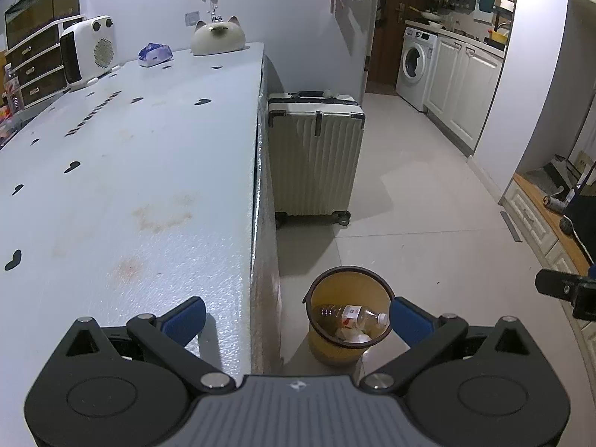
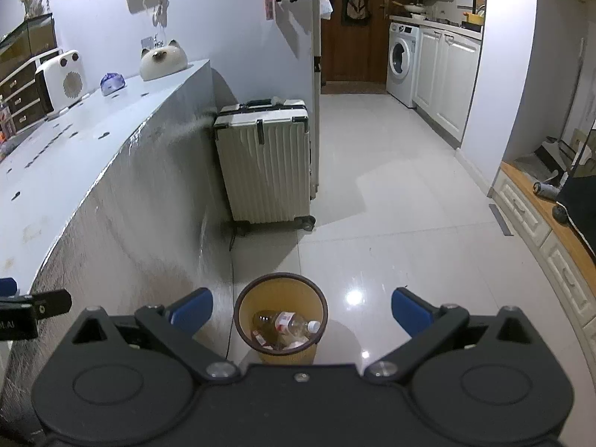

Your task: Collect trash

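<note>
A: What stands around the tongs?

B: Ahead of both sits a cream suitcase (image 2: 266, 164) on the floor, against the end of the pale table (image 1: 149, 156). The table runs along the left, carrying a white heater (image 1: 89, 50), a cat-shaped ornament (image 1: 218, 35) and a blue tissue pack (image 1: 154, 54) at its far end. Further ahead on the right is a washing machine (image 2: 401, 63).

A: And the tongs themselves?

B: The left tongs (image 1: 296, 314) are spread wide, nothing between the blue pads; its left pad hangs over the table edge. The right tongs (image 2: 301, 307) are spread too, empty.

A: Where is the trash?

B: In a yellow bin (image 2: 281, 318) with a dark rim, on the floor beside the table's side, just ahead of and below both tongs, between their pads. Inside lies a clear plastic bottle (image 2: 287, 324) on its side, white cap, red-and-white label, over crumpled white scraps.
</note>
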A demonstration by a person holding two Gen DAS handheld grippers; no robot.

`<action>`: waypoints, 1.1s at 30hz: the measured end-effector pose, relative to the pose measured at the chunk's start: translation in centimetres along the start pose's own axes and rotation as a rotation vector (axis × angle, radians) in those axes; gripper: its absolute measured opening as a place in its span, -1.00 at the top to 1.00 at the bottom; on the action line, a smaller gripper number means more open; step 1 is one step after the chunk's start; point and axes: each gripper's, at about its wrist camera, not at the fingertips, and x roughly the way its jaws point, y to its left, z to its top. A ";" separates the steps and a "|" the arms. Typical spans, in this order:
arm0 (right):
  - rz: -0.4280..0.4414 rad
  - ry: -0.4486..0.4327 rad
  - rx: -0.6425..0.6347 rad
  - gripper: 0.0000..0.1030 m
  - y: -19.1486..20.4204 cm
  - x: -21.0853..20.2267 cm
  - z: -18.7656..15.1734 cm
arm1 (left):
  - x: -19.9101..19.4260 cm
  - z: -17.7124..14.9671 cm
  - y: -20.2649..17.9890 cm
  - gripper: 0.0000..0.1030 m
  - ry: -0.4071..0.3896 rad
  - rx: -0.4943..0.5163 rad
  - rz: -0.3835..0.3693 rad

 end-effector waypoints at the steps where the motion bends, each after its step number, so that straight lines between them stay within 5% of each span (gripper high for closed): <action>1: 0.000 0.005 -0.004 -1.00 0.1 0.1 0.0 | 0.1 0.0 0.0 -1.00 0.001 -0.001 0.001; 33: -0.011 0.031 -0.034 -1.00 0.7 0.7 -0.3 | 0.1 -0.1 -0.5 -1.00 0.002 0.010 0.010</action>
